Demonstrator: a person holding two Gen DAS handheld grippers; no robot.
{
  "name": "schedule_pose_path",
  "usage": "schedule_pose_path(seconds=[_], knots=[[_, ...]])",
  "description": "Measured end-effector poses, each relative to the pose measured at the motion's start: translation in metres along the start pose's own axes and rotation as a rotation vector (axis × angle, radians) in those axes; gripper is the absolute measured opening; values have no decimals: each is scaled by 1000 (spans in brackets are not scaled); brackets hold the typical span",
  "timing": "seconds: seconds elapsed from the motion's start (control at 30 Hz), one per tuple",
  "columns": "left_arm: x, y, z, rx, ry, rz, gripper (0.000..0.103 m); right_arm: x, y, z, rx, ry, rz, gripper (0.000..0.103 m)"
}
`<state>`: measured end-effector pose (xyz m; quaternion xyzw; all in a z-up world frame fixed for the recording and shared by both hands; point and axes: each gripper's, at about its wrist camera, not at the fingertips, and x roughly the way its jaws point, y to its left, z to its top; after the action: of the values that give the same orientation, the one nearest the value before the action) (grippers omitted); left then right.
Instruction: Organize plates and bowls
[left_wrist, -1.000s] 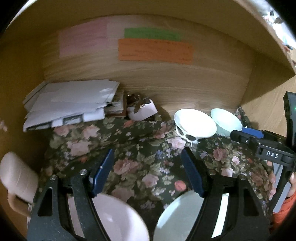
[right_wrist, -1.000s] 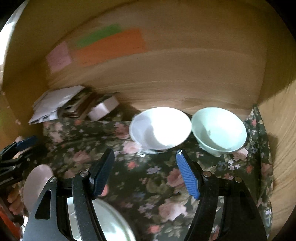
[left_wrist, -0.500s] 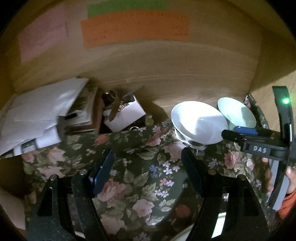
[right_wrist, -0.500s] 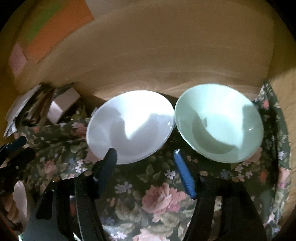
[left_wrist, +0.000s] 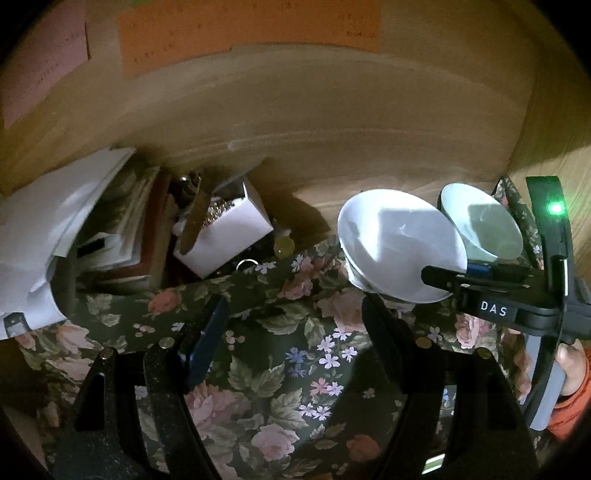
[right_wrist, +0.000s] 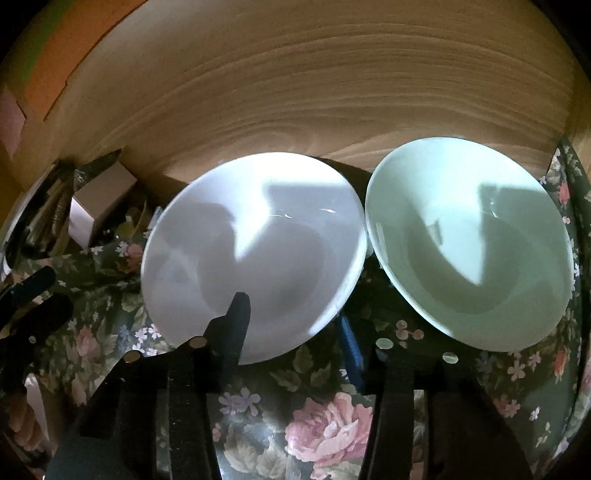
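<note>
A white bowl (right_wrist: 255, 251) and a pale green bowl (right_wrist: 469, 247) stand side by side on a floral cloth (right_wrist: 325, 417) against the wooden back wall. My right gripper (right_wrist: 293, 325) is open; its left finger is over the white bowl's inside and its right finger is below the near rim, so the jaws straddle the rim. In the left wrist view the white bowl (left_wrist: 399, 240) and green bowl (left_wrist: 484, 225) sit at the right with the right gripper (left_wrist: 476, 275) at them. My left gripper (left_wrist: 291, 325) is open and empty over the cloth.
A pile of white papers (left_wrist: 51, 229), books and a small white box (left_wrist: 229, 229) of clutter fill the back left corner. Orange (left_wrist: 251, 26) and pink notes hang on the back wall. A wooden side wall (left_wrist: 554, 122) closes the right.
Both grippers moved forward into the shelf. The right gripper closed in on the white bowl until its fingers straddle the near rim. The plates under the grippers left view.
</note>
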<state>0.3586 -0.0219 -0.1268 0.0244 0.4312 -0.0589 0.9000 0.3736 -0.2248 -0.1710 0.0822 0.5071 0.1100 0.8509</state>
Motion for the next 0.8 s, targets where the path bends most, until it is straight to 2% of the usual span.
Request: schedule_pose_path(seconds=[0.07, 0.17, 0.5, 0.53, 0.6, 0.8], knots=[[5, 2, 0, -12, 16, -5, 74, 1, -1, 1, -11, 8, -4, 30], [9, 4, -1, -26, 26, -15, 74, 2, 0, 1, -35, 28, 14, 24], [18, -2, -11, -33, 81, -57, 74, -11, 22, -19, -145, 97, 92, 20], [20, -3, -11, -35, 94, -62, 72, -13, 24, -22, -150, 109, 105, 20], [25, -7, -14, -28, 124, -70, 55, -18, 24, -28, -148, 119, 120, 20], [33, -16, -16, -17, 160, -85, 48, -31, 22, -33, -133, 95, 92, 22]])
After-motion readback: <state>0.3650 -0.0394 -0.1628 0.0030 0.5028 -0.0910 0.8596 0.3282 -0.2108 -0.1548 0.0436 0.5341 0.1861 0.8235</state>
